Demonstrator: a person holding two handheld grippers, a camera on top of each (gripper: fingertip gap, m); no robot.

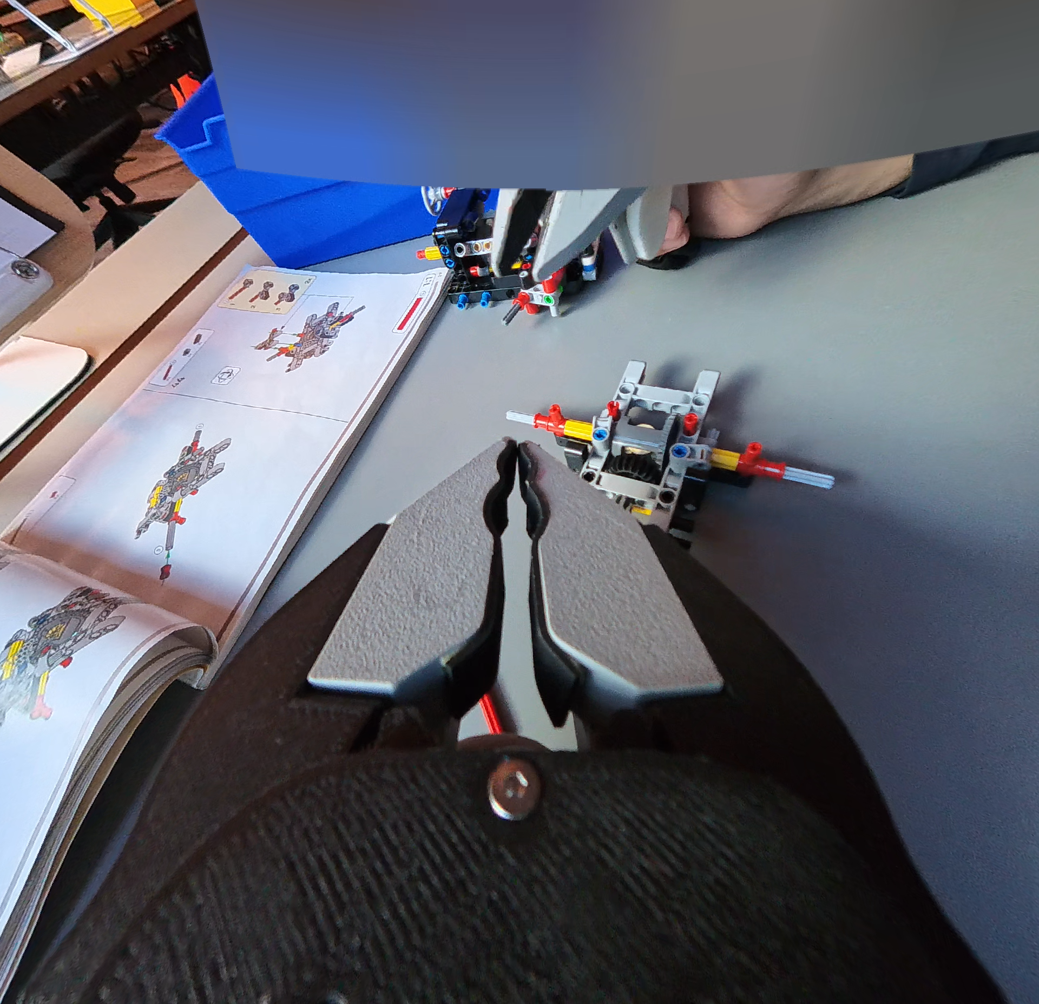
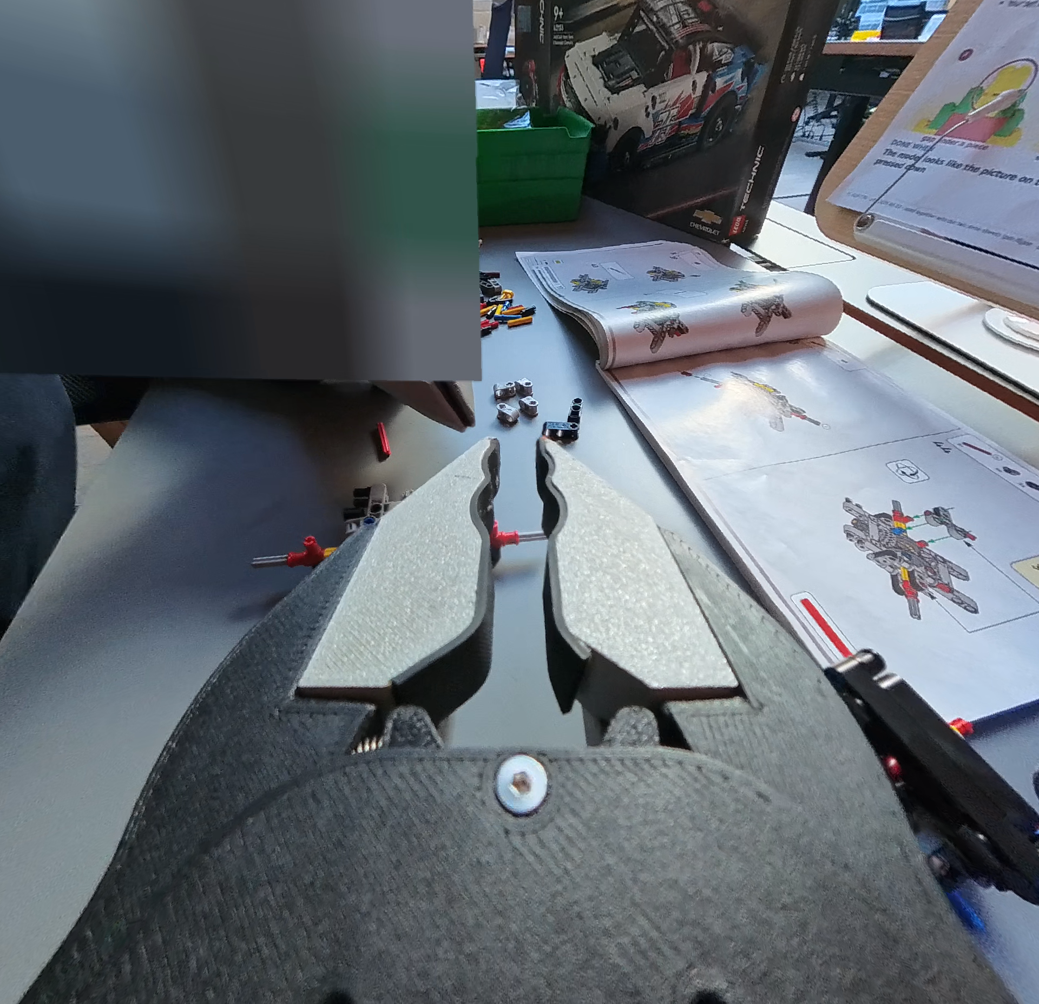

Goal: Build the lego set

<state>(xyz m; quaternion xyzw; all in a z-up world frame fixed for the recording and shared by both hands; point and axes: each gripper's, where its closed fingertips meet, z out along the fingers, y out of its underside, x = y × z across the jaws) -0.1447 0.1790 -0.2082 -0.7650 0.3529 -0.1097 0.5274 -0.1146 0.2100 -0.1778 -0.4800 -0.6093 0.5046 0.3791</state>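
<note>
My left gripper (image 1: 516, 449) is shut with nothing between its pads. It hovers just left of a grey gear assembly (image 1: 655, 451) with red and yellow axle ends that lies on the grey table (image 1: 843, 358). A red axle (image 1: 490, 714) lies on the table beneath it. My right gripper (image 2: 517, 447) stands slightly open, with bare table showing between the fingers. It also shows in the left wrist view (image 1: 525, 246), right at a black frame assembly (image 1: 478, 265). The grey assembly (image 2: 368, 504) lies beyond its fingers, untouched. The left gripper's shut fingers (image 2: 441, 406) show behind that.
An open instruction booklet (image 1: 225, 414) lies on the left, also in the right wrist view (image 2: 815, 471). Small grey connectors (image 2: 514, 398), a black angled piece (image 2: 565, 421), a red axle (image 2: 383, 440) and a pile of coloured pins (image 2: 506, 310) lie about. A blue bin (image 1: 292, 206), green bin (image 2: 528, 167) and set box (image 2: 663, 94) stand behind. The grippers' ends are close to 6 cm from one another. To reach the red axle (image 2: 383, 440) in a straight line is about 9 cm for my left fingers, about 15 cm for my right.
</note>
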